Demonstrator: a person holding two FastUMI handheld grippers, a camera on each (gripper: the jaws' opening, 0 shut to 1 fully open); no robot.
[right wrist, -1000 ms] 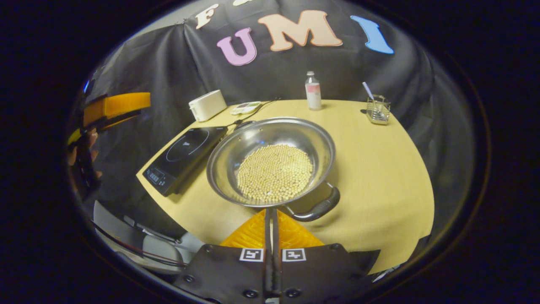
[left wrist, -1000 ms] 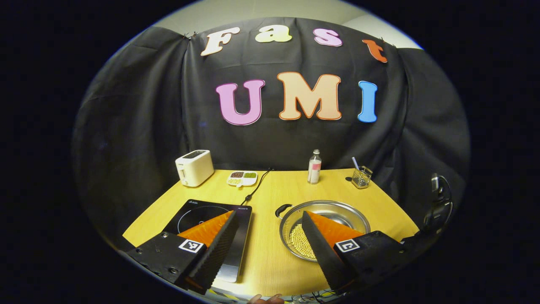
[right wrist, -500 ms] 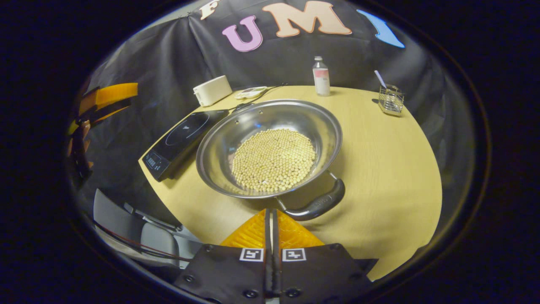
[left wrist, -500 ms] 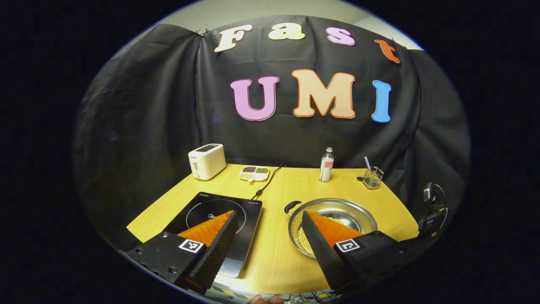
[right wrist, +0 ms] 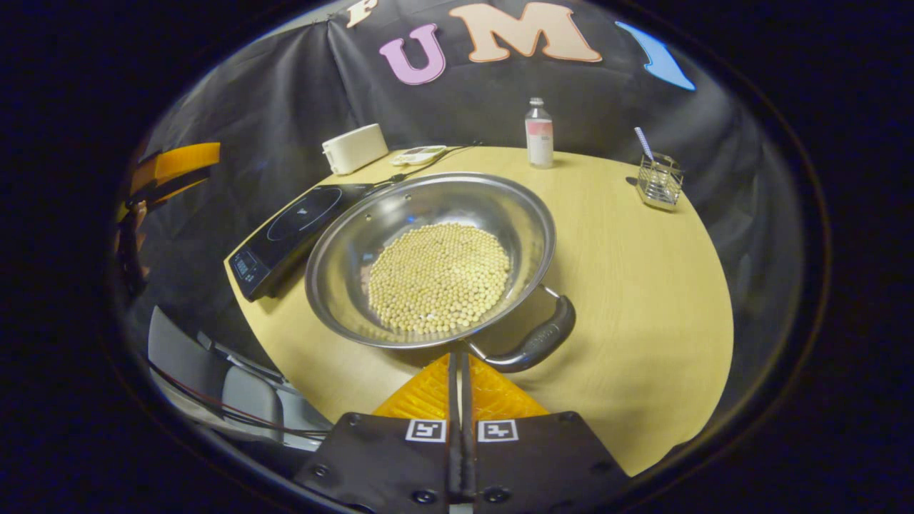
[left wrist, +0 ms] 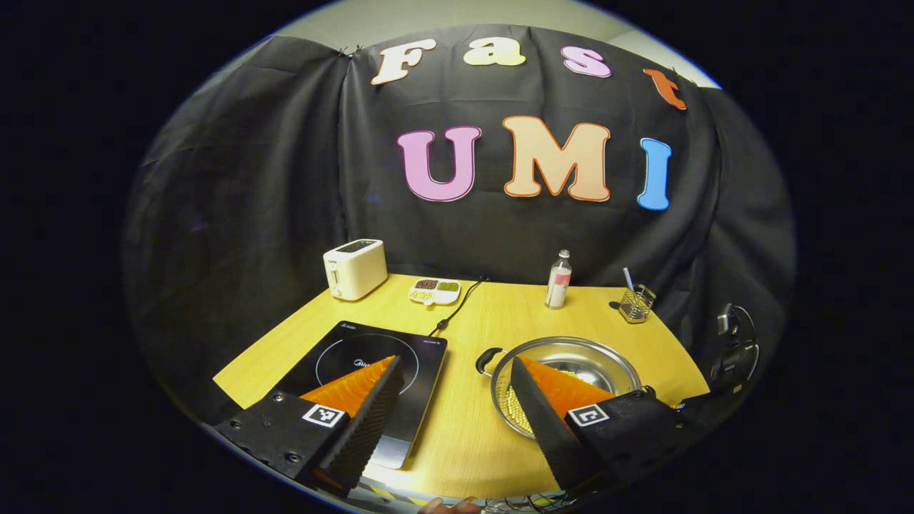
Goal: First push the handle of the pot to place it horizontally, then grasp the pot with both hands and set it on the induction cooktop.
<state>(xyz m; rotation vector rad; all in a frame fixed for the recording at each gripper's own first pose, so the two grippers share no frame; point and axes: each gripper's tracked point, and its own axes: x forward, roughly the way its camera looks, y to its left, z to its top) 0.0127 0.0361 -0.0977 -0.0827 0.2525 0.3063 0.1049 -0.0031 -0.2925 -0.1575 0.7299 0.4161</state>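
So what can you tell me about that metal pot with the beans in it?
The pot is a wide, shallow, shiny bowl of what looks like steel, sitting upright on the yellow wooden table, to the right of the black cooktop in the left gripper view. Pale round beans cover its bottom. It has two dark loop handles: one points toward the right gripper, whose closed fingertips sit close by the rim; the other is on the far side.

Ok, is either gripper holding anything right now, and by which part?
Nothing is held. The right gripper is shut with its tips at the pot, beside the near handle, clamping nothing. The left gripper is open above the table.
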